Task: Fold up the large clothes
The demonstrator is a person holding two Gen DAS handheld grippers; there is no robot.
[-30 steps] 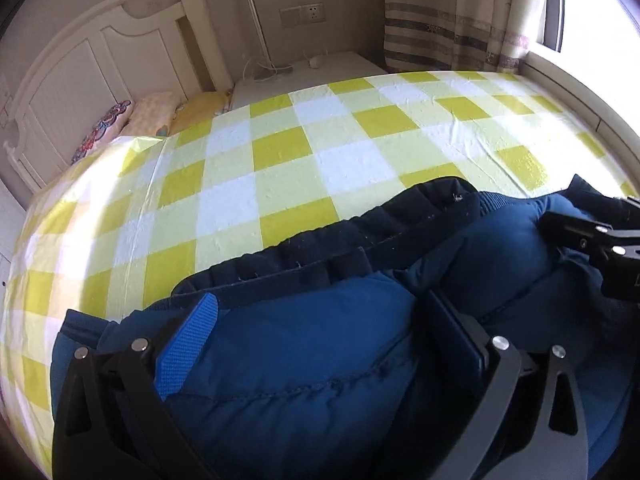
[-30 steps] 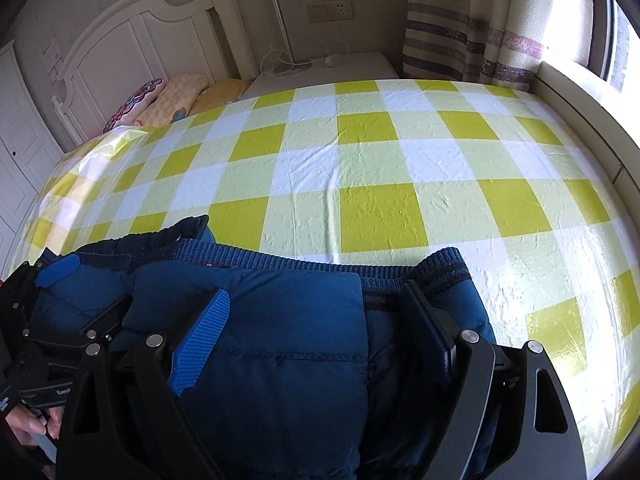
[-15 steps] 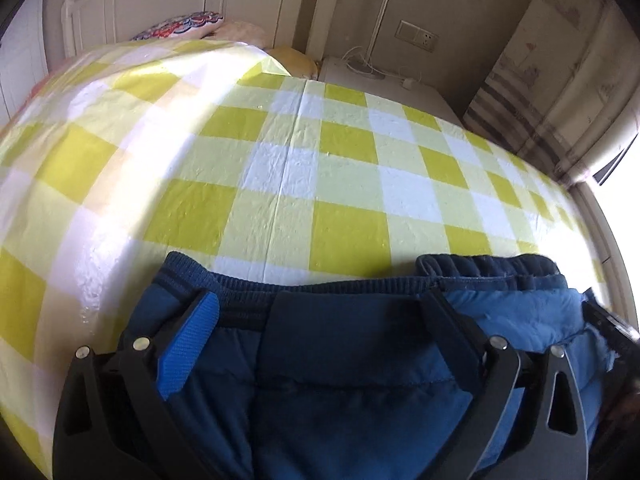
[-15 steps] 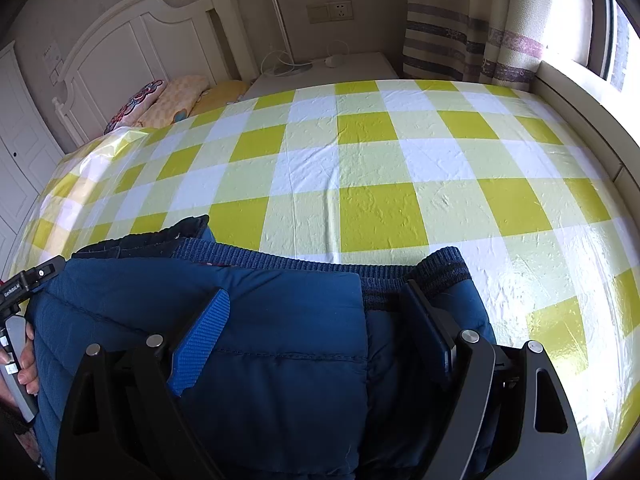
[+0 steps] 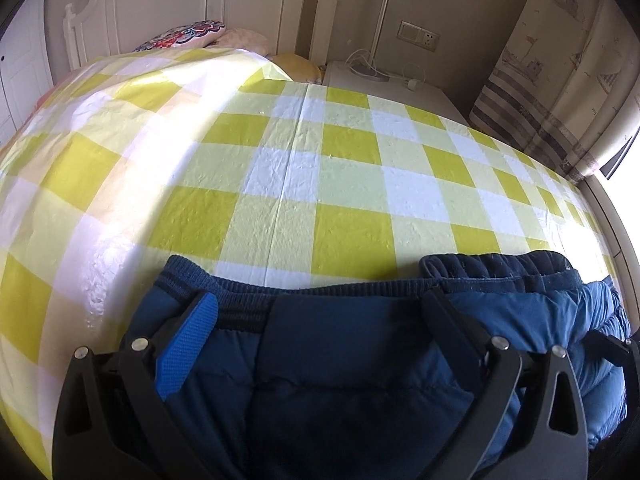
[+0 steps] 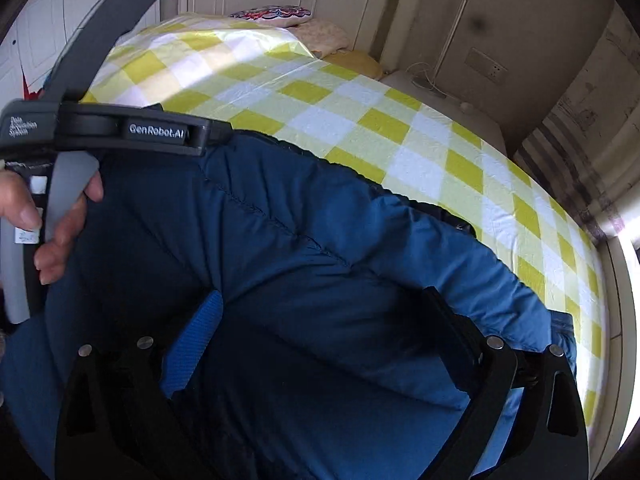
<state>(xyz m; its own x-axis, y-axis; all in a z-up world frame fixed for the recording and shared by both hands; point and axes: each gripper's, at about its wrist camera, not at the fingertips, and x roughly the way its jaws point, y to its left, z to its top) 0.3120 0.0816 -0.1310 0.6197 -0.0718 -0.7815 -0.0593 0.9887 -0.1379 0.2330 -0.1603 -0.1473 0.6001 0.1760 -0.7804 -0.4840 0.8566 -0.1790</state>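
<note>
A dark blue padded jacket (image 5: 352, 364) lies on the yellow-and-white checked bed cover (image 5: 280, 168); its ribbed hem (image 5: 320, 290) faces the headboard. My left gripper (image 5: 320, 308) stands open with its fingers wide apart over the jacket near the hem. In the right wrist view the jacket (image 6: 320, 264) fills the lower frame, bunched and puffed. My right gripper (image 6: 324, 304) is open too, its fingers spread over the padded fabric. The left gripper's body (image 6: 120, 128), held by a hand, shows at the upper left of that view.
A white headboard (image 5: 160, 12) and pillows (image 5: 188, 34) lie at the far end. A white bedside table (image 5: 384, 84) with a lamp pole and cables stands beyond the bed. Striped curtains (image 5: 560, 80) and a bright window are at the right.
Both grippers swung round; the right wrist view now looks across the jacket toward the left gripper. The jacket's hem now lies spread flat on the bed in the left view.
</note>
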